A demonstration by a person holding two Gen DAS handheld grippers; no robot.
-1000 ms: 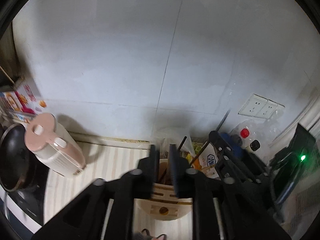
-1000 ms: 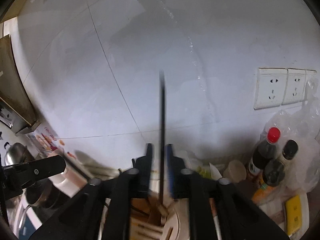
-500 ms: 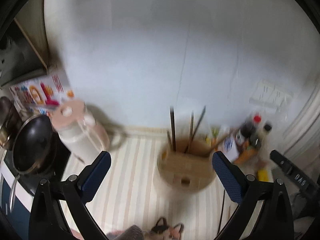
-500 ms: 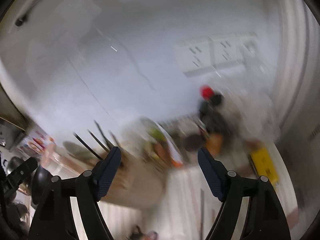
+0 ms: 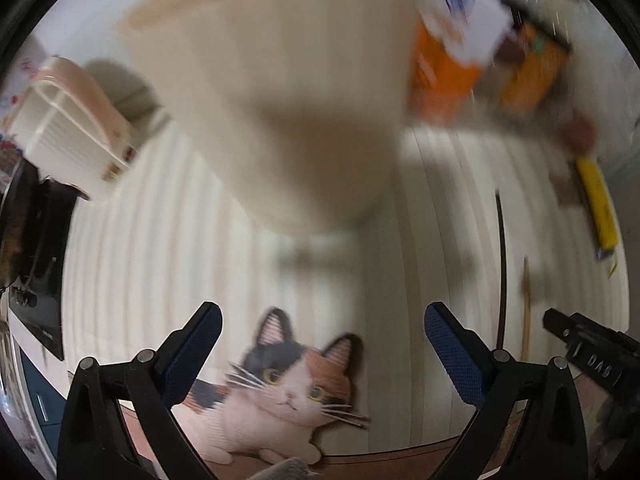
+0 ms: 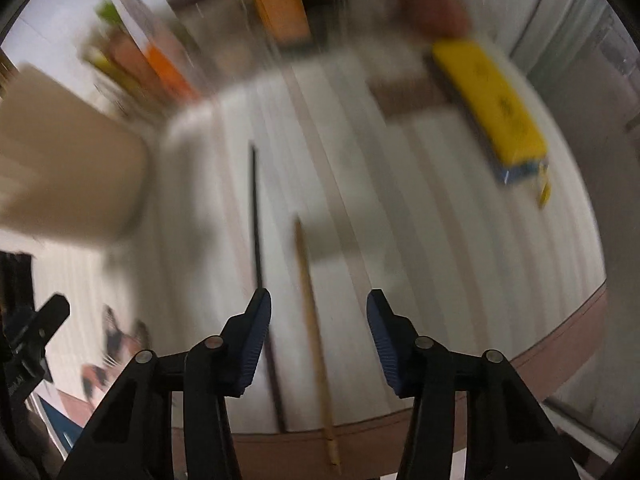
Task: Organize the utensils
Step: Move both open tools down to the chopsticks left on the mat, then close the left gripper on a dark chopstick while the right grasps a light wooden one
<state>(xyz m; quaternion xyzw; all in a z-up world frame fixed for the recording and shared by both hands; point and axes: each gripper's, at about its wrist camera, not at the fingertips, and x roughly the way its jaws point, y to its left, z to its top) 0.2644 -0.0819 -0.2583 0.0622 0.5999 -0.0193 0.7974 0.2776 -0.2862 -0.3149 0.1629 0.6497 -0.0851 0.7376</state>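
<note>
Right gripper (image 6: 319, 312): jaws spread, nothing held, above a wooden chopstick (image 6: 313, 328) and a black chopstick (image 6: 259, 256) lying side by side on the striped mat (image 6: 420, 216). Left gripper (image 5: 319, 338): jaws wide apart, empty, over a cat print (image 5: 286, 388). Beige utensil holder (image 5: 280, 92): blurred, upright on the mat beyond the left gripper. Yellow packet (image 6: 494, 108): far right.

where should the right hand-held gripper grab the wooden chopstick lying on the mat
Grip the wooden chopstick around mid-shaft, coming straight down from above. It lies flat on the striped mat, running lengthwise between the open right hand-held gripper fingers, so they should close across its thin width. Keep clear of the black chopstick lying just left.
</note>
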